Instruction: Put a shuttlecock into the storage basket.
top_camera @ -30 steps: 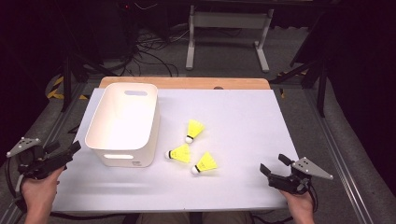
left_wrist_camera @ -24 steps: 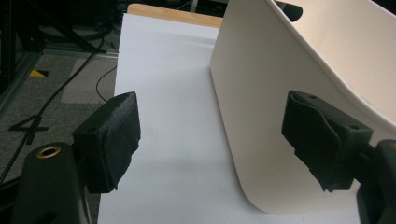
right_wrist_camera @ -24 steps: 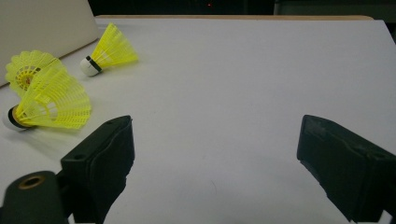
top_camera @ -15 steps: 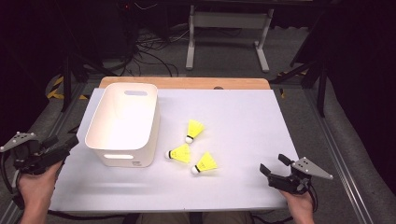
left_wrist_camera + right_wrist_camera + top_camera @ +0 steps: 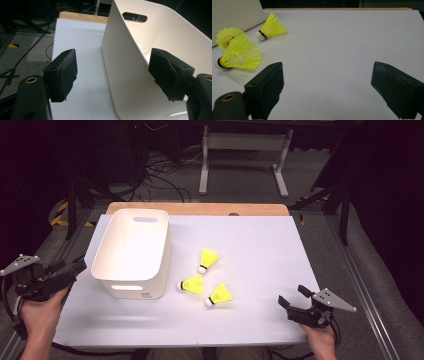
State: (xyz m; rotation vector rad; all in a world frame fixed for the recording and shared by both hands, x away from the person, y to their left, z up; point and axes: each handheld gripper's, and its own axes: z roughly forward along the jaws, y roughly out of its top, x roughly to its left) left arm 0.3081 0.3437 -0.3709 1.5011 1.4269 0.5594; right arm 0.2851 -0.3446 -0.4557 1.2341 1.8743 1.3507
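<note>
Starting nearest, at the front edge of the tabletop (image 5: 260, 245): right gripper (image 5: 292, 296), jaws spread wide, nothing in them, parked well short of the three yellow shuttlecocks. Over on the other side, left gripper (image 5: 70, 268), hanging just off the tabletop's left edge, jaws also wide but just been closing a touch. Nothing between them, bin wall dead ahead of the gap.

Next out: closest shuttlecock (image 5: 220, 296), lying on its side, cork toward the front. Biggest worry here is coming in too flat and nudging the skirt instead of straddling it. Probably weighs next to nothing, so likely to skitter or roll off. Also easy to squash those thin plastic ribs by clamping hard across the skirt. Better to go for the cork end.

Just beyond, middle shuttlecock (image 5: 192, 284), very close to the first. Can't tell whether actually touching. Could get dragged along or bumped during a sloppy grab. Far shuttlecock (image 5: 207, 259) a bit apart, so safer.

Then the white bin (image 5: 131, 289), beside the shuttlecocks, looking empty. Risk from the left side: clipping the wall and shoving the whole thing sideways into the shuttlecocks. Looks light, so wouldn't take much. Might even tip it by pinching that thin wall off-centre.
</note>
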